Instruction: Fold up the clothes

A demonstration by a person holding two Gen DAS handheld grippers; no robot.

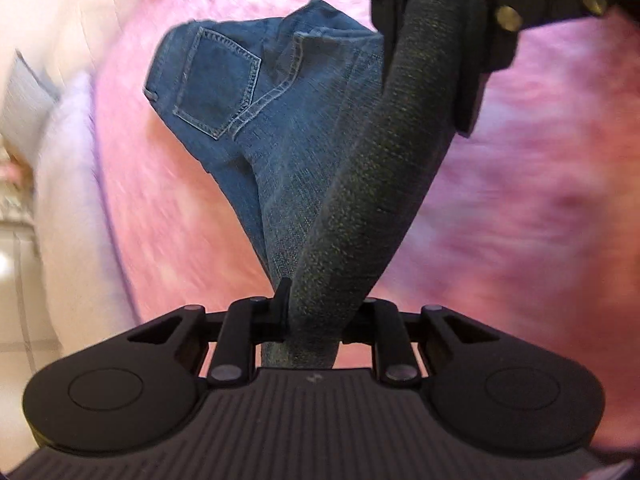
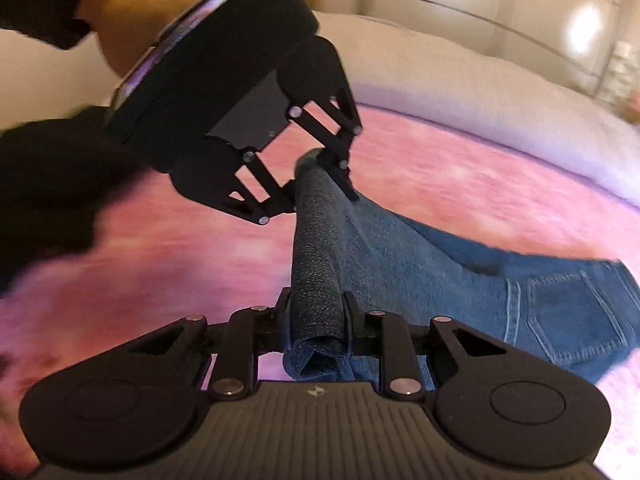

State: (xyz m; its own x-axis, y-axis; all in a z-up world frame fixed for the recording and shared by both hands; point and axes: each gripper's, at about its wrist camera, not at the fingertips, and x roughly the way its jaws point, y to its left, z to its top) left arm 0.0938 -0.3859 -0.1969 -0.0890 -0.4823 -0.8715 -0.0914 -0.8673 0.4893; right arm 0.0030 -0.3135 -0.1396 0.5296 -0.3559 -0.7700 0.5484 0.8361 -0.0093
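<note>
Jeans (image 1: 280, 128) barely begun: leg end lifted off pink blanket (image 1: 540, 220), seat still lying flat. Left gripper (image 1: 312, 312) and right gripper (image 2: 316, 320) both pinching the bunched hem. Folds all remain.

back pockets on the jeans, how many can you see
1. The back pocket lies on the seat of the jeans, at the end resting on the pink blanket, far from both grippers. The jeans look folded lengthwise, so a second pocket may be hidden underneath.
</note>
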